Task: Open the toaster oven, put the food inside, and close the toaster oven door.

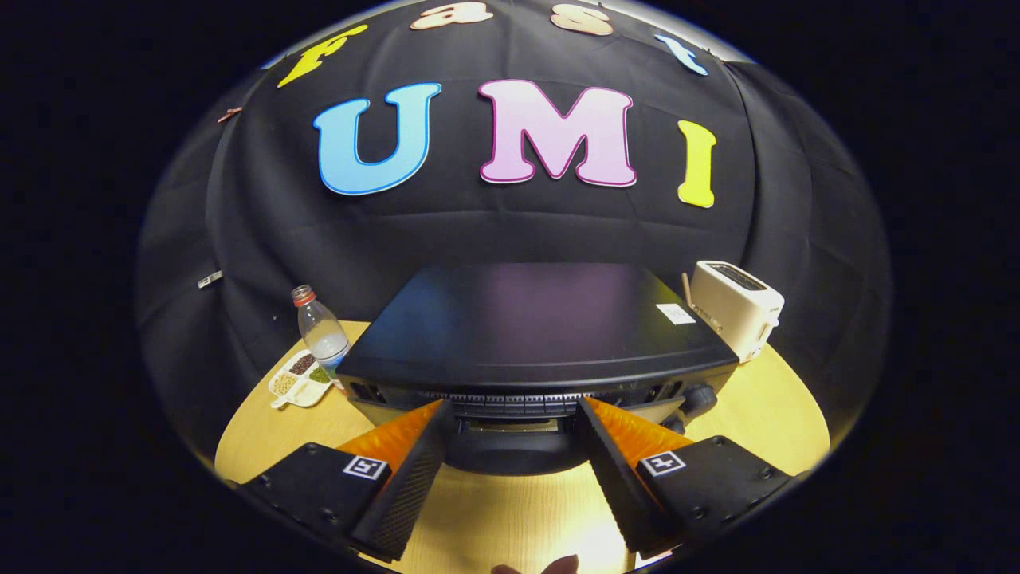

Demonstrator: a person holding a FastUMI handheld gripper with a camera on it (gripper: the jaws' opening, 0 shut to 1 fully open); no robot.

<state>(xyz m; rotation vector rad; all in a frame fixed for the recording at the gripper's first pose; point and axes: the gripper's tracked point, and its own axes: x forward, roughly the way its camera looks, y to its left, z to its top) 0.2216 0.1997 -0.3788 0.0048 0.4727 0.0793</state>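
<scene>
Wooden worktop (510, 518) nearest, claw (510, 422) spread wide, gripping nothing. Black toaster oven (526, 335) just ahead, door handle (510, 446) between fingers. Door looks shut. Risk, my call: fingers straddle handle, miss grip, skid on oven top. Beyond: bottle (320, 331), snack tray (299, 379), white toaster (737, 307).

Can't really make out the toaster oven (532, 335) door, mostly hidden below its top and behind the fingers (414, 470). Can't tell what's in the little divided dish (299, 379) near the table's (765, 414) left edge, too small.
</scene>
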